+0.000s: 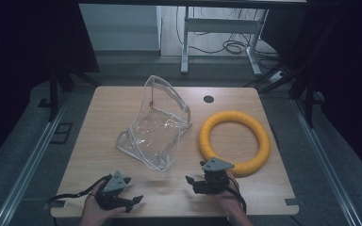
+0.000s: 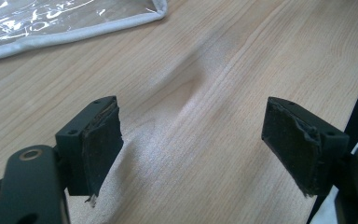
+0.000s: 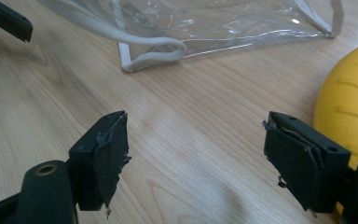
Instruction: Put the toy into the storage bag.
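So there's a clear plastic pouch (image 1: 156, 125) with white piping sitting around the middle of the wooden table (image 1: 108, 106). One end is lying flat toward the near-left, the other end is curling up and standing toward the far side, so its long axis is running diagonally from near-left to far-right-ish. It's looking empty, nothing visible through the plastic. Just to its right a yellow foam ring (image 1: 234, 142) is lying flat, near the pouch but apart from it.

Both hands are coming in at the near edge. The left hand (image 1: 94, 210) is holding the left gripper (image 1: 131, 190) low over the near-left of the table, pointing right. Its jaws are spread wide with bare wood between them, gripping nothing. The right hand (image 1: 228, 194) is holding the right gripper (image 1: 191, 184) just in front of the ring's near edge, pointing left toward the other gripper. Its jaws are gaping wide too, holding nothing, and in the right gripper view the ring is sitting right beside one jaw.
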